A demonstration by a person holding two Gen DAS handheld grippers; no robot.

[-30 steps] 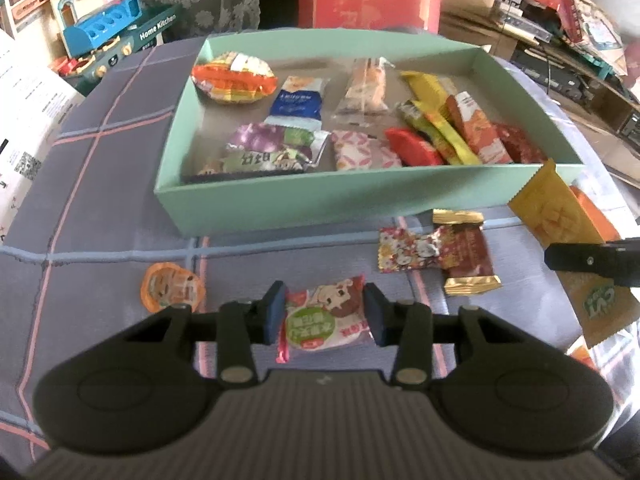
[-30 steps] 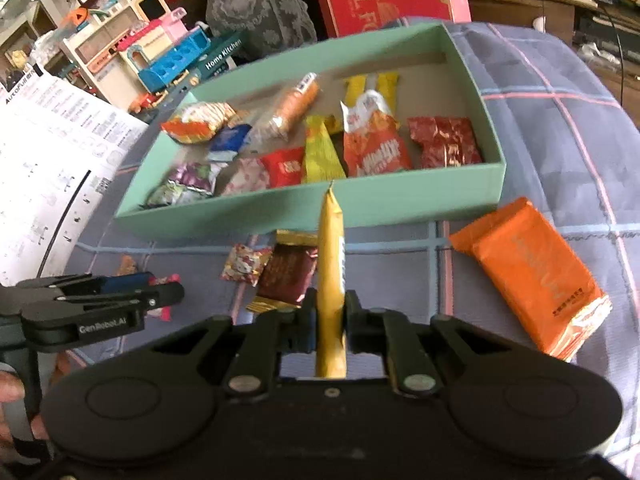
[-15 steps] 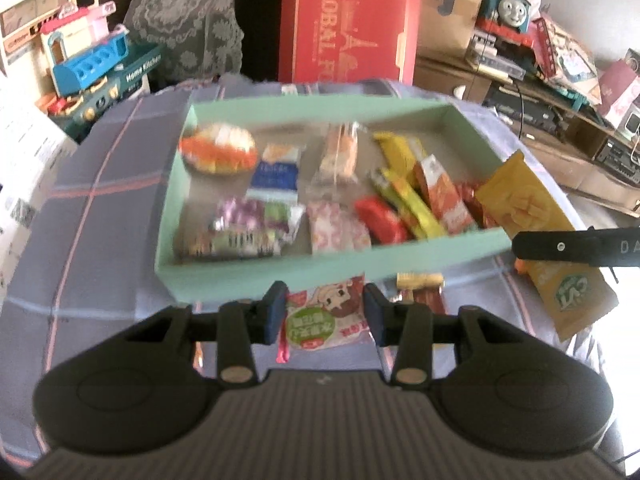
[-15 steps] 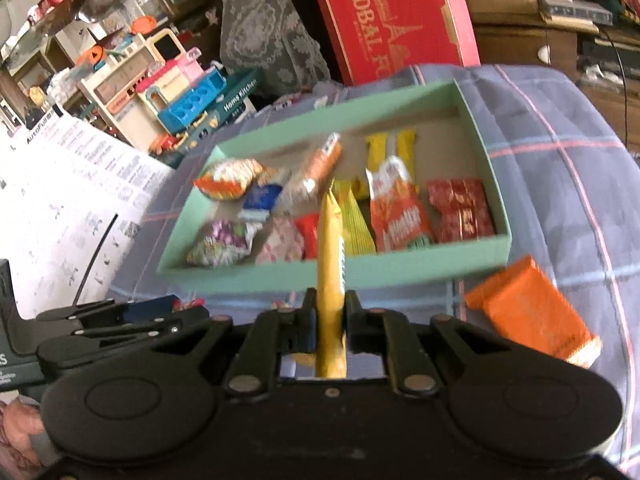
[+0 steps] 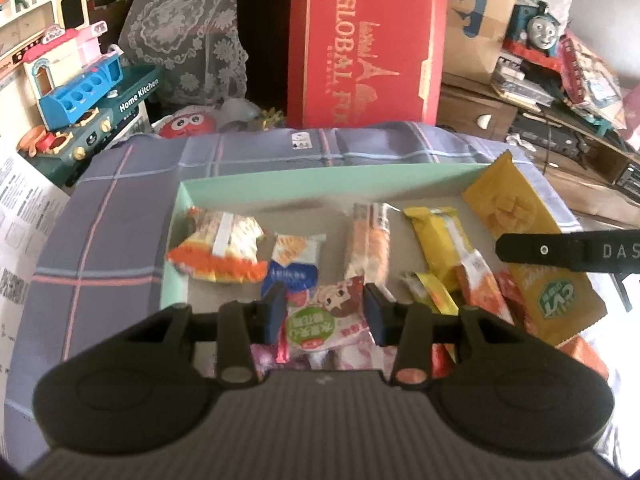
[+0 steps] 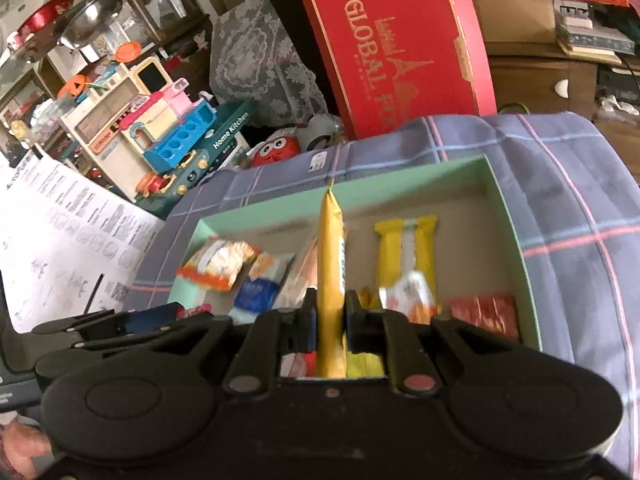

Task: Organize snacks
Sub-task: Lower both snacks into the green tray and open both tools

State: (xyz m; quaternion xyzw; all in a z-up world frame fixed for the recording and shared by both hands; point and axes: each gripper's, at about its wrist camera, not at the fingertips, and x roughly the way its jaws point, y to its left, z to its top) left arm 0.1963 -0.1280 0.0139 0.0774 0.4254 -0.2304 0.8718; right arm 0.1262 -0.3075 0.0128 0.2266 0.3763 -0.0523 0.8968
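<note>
My left gripper (image 5: 325, 309) is shut on a pink snack packet with a cartoon face and green label (image 5: 326, 318), held above the near part of the mint green box (image 5: 320, 178). My right gripper (image 6: 327, 312) is shut on a flat yellow packet (image 6: 331, 252), seen edge-on, over the same box (image 6: 514, 240). In the left wrist view that yellow packet (image 5: 516, 216) shows its broad face at the right, pinched in the right gripper's fingers (image 5: 560, 250). The box holds several snacks, among them an orange and white bag (image 5: 218, 248), a blue packet (image 5: 294, 262) and a yellow bar (image 6: 404, 256).
The box sits on a purple plaid cloth (image 5: 120, 216). Behind it stand a red gift box (image 5: 368, 44), a toy kitchen (image 5: 80, 92) and a lace cover (image 5: 184, 40). White printed sheets (image 6: 60, 236) lie at the left. A hand (image 6: 20, 446) shows at the lower left.
Both grippers have lifted and moved forward with their packets, from over the cloth in front of the box to above its inside. The loose snacks on the cloth have dropped out of sight.
</note>
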